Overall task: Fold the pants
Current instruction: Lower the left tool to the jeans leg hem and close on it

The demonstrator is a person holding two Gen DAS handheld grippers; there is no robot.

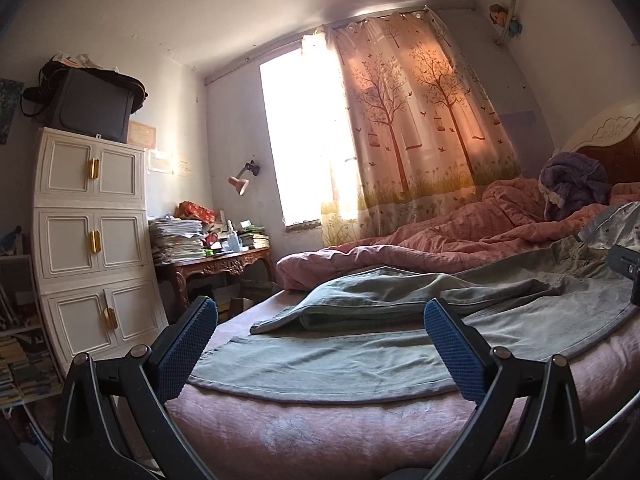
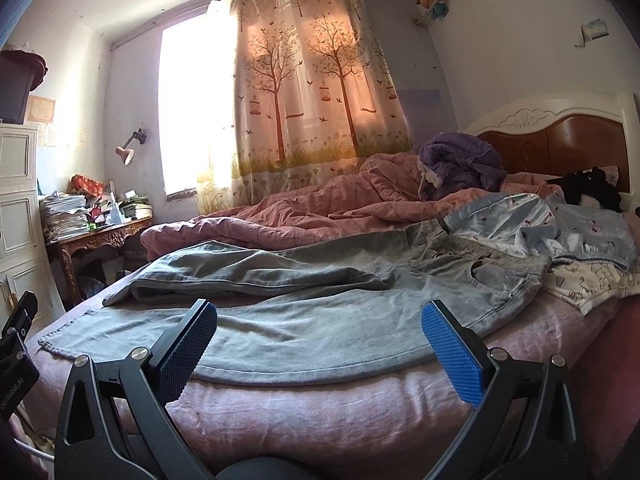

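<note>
Across the middle of both frames one pair of grey-green denim pants (image 2: 320,320) is spread flat on a bed (image 2: 320,412) covered by a soft, wrinkled pink sheet. Two legs can be counted: the nearer one lies smooth along the bed's front edge with a stitched hem at lower left, and the farther one (image 1: 360,304) is rumpled and doubled over on itself; the waist and one curved pocket are seen at center right of the right wrist view. At the bottom of the left wrist view the left hand-held gripper (image 1: 320,344) is held with its two black fingers spread wide apart, each faced with a blue, finely ribbed pad, and nothing is gripped. The right hand-held gripper (image 2: 320,344) is shown the same way at the bottom of its own frame, fingers apart and empty, just in front of the nearer leg. Behind the pants a quilted pink duvet (image 2: 300,208) is bunched, with one fuzzy purple blanket (image 2: 460,168) heaped at upper right beside a carved wooden headboard (image 2: 560,136). A curtain (image 2: 304,92) printed with trees is hung at the window, and a white cabinet (image 1: 92,240) with three tiers of panelled doors is seen at left.
</note>
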